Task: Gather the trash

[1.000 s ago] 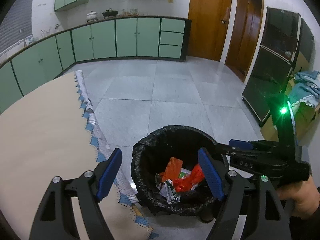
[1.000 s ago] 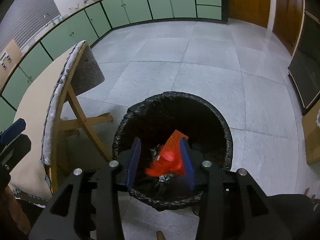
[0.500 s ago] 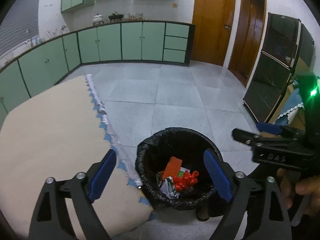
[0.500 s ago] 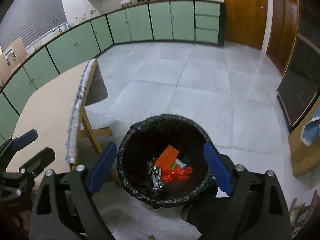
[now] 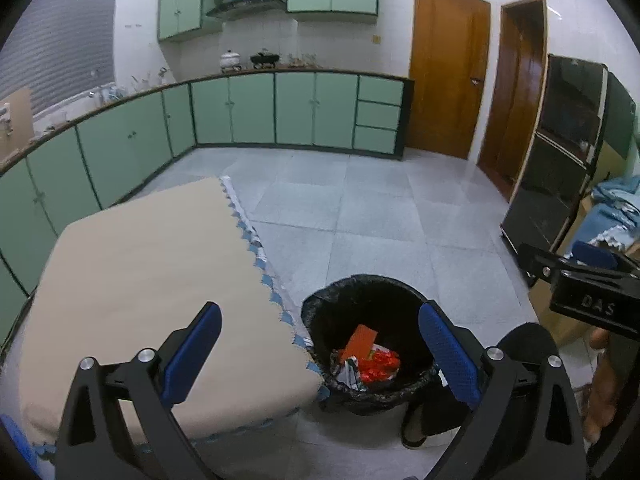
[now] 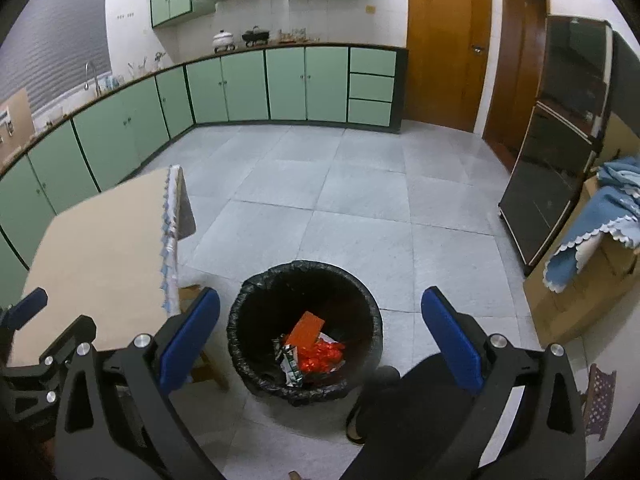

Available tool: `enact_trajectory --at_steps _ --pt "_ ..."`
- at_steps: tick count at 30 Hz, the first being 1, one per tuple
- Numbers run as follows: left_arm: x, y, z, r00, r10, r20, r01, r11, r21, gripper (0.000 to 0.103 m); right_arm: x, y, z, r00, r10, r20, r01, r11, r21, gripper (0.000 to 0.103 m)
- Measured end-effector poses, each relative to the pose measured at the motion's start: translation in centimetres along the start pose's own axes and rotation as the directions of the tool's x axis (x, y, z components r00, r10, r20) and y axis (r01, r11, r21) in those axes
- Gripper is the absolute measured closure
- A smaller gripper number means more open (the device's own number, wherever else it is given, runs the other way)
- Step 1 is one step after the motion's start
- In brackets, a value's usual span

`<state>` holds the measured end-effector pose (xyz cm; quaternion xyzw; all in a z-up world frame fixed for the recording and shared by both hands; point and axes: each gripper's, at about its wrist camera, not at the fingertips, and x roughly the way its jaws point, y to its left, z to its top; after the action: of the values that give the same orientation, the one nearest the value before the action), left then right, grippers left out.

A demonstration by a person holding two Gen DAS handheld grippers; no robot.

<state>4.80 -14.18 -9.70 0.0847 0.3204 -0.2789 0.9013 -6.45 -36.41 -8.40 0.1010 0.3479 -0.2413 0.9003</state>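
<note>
A bin lined with a black bag (image 5: 360, 282) (image 6: 304, 266) stands on the tiled floor beside the table. Inside it lie an orange card (image 5: 362, 338) (image 6: 307, 328), a crumpled red wrapper (image 5: 380, 364) (image 6: 322, 356) and a green-white packet. My left gripper (image 5: 318, 320) hangs high above the bin and the table's corner; its jaws are opening with nothing between them. My right gripper (image 6: 320, 300) is also well above the bin, its jaws opening and empty. The right gripper (image 5: 580, 280) shows again at the right edge of the left wrist view.
A table with a beige cloth (image 5: 140, 280) (image 6: 100, 260) is left of the bin. A person's dark leg and shoe (image 6: 372, 420) stand by the bin's near side. Green cabinets (image 5: 312, 108) line the far wall; a dark glass cabinet (image 6: 560, 140) and a blue cloth (image 6: 592, 220) are right.
The right gripper opened and let go of the red wrapper, which now lies in the bin. Both grippers rose and drew back from the bin. The left jaws spread wider.
</note>
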Motion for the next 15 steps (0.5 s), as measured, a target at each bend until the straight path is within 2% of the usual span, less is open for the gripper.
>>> enact_trajectory --at_steps 3,10,15 --pt "-2.3 -0.3 0.3 1.0 0.017 0.025 -0.017 1.0 -0.008 0.006 -2.2 -0.4 -0.3 0.999 0.033 0.021 -0.033 0.999 0.008 0.005" --pt "-7.0 -0.7 1.3 0.994 0.018 0.109 -0.017 1.0 -0.015 0.006 -5.9 -0.4 -0.2 0.992 0.046 0.113 -0.047 0.999 0.004 0.005" --pt "-9.2 -1.1 1.9 0.99 0.018 0.141 -0.016 1.0 -0.016 0.006 -7.6 -0.2 0.2 0.984 0.054 0.171 -0.055 0.998 -0.001 0.005"
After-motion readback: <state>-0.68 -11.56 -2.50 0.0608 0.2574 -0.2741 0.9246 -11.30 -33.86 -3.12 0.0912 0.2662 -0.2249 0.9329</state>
